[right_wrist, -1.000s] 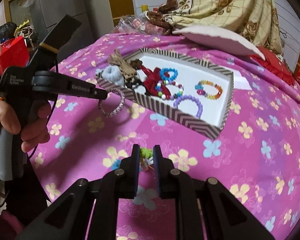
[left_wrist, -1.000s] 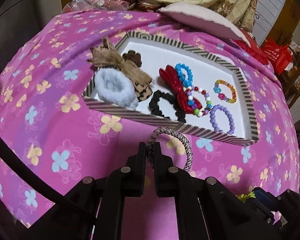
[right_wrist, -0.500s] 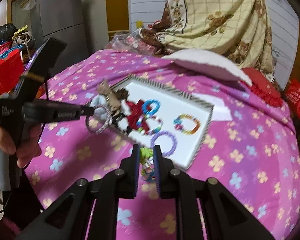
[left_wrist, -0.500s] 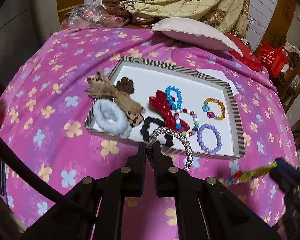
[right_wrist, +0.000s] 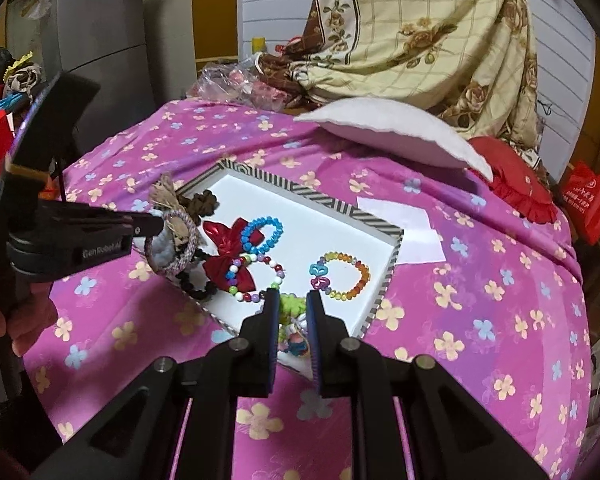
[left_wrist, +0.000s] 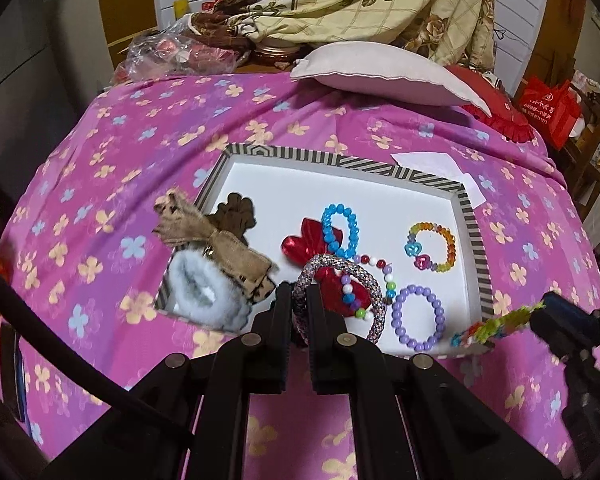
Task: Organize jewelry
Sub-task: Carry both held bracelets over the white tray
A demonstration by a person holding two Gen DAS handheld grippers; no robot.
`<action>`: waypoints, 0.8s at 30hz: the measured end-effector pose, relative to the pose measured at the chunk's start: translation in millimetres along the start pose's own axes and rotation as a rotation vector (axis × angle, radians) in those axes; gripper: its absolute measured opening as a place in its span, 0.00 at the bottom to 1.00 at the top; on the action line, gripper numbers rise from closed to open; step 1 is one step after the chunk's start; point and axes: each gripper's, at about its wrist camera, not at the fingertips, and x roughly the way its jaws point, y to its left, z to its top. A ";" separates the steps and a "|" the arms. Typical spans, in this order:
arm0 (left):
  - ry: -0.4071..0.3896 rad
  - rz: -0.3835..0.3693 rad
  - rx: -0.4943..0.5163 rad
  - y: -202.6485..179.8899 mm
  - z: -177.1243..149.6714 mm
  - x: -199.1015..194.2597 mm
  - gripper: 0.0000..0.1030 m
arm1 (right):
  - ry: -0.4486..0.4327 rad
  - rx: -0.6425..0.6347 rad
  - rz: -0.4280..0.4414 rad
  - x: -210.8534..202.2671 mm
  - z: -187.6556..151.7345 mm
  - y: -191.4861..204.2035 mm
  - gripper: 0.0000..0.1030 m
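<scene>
A white tray with a striped rim [left_wrist: 466, 204] [right_wrist: 384, 292] lies on the pink flowered cloth. It holds bead bracelets in blue [left_wrist: 340, 228], purple [left_wrist: 418, 318] and rainbow [left_wrist: 432, 248] colours, a red bow [left_wrist: 308, 242], a fluffy blue scrunchie [left_wrist: 204, 294] and a brown bow [left_wrist: 216, 240]. My left gripper [left_wrist: 298, 294] is shut on a pink-grey braided bracelet [left_wrist: 376, 300], held above the tray's near edge. My right gripper [right_wrist: 292, 300] is shut on a green and multicoloured bracelet [right_wrist: 292, 308], hanging over the tray's near right corner; it appears in the left wrist view as the multicoloured bracelet [left_wrist: 496, 326].
A pale cushion [left_wrist: 380, 76] and a red cushion [left_wrist: 496, 108] lie behind the tray, with a flowered blanket [left_wrist: 360, 0] piled beyond. A white paper [right_wrist: 404, 232] rests by the tray's far right side. A hand [right_wrist: 16, 320] grips the left tool's handle.
Both grippers have risen and moved forward over the tray with their bracelets. The braided bracelet now hangs over the tray's contents; the green bracelet has come above the tray's corner.
</scene>
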 end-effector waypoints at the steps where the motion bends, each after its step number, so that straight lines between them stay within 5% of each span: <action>1: 0.002 0.001 0.004 -2.6 2.8 2.8 0.19 | 0.009 0.001 0.000 4.5 -0.7 -1.9 0.13; 24: 0.113 -0.002 0.035 -55.9 55.4 114.4 0.19 | 0.149 0.045 -0.073 121.1 -3.8 -50.4 0.13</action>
